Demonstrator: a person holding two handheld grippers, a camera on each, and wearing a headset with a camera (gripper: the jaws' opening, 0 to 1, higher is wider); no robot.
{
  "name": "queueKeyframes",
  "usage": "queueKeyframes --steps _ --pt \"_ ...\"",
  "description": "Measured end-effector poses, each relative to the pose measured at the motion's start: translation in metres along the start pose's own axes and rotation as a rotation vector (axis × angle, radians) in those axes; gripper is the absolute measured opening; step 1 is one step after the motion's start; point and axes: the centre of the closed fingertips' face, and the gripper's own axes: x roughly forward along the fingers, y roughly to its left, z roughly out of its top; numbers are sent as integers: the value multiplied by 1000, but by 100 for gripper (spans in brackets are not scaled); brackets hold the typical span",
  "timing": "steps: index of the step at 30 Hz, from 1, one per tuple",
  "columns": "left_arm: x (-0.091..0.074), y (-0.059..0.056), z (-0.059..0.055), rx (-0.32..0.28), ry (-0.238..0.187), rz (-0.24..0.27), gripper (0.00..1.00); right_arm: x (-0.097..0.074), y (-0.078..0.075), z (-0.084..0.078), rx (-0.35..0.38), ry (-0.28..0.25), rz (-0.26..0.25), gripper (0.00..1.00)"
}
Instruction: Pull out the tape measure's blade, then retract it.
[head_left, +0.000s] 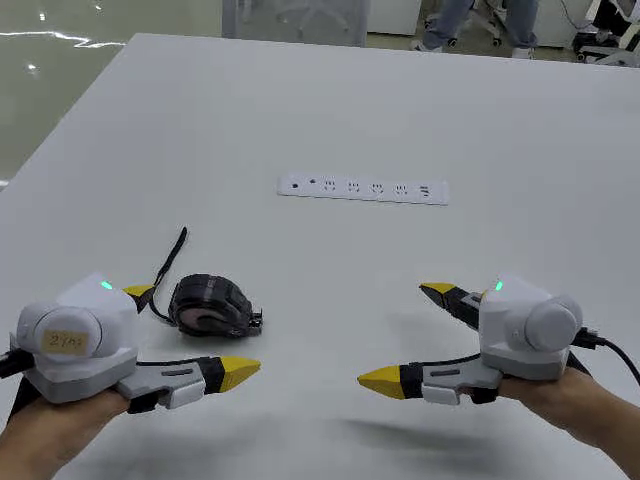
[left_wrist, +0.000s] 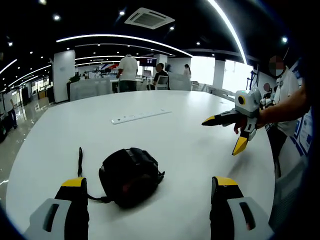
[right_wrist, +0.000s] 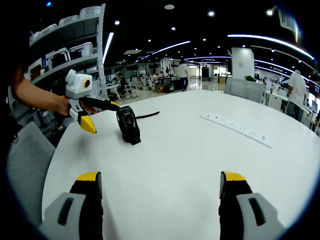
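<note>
A black tape measure (head_left: 209, 305) lies on the white table (head_left: 340, 120), its wrist strap (head_left: 170, 262) trailing away from it. Its blade looks fully wound in. My left gripper (head_left: 190, 335) is open, its yellow-tipped jaws on either side of the case without touching it; the case (left_wrist: 130, 175) sits just ahead between the jaws. My right gripper (head_left: 415, 335) is open and holds nothing, well to the right of the tape measure (right_wrist: 129, 125). Each gripper appears in the other's view: the right gripper (left_wrist: 234, 131) and the left gripper (right_wrist: 95, 116).
A white power strip (head_left: 362, 188) lies flat beyond the grippers, mid-table. The table's far edge (head_left: 420, 48) borders an office floor with chairs and people. Bare tabletop lies between the grippers and toward the near edge.
</note>
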Motion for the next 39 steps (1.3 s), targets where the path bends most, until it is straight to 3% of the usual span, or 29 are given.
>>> queueKeyframes --steps 24,28,39 --pt "-27 -9 -15 -11 -38 -25 100 -42 15 -18 36 -52 -79 100" --pt "-29 -11 -19 -15 -30 -34 100 -46 16 -17 43 -68 -93 100" --pt "-38 -15 -17 -19 -63 -39 100 -53 30 -22 47 -82 -117 100"
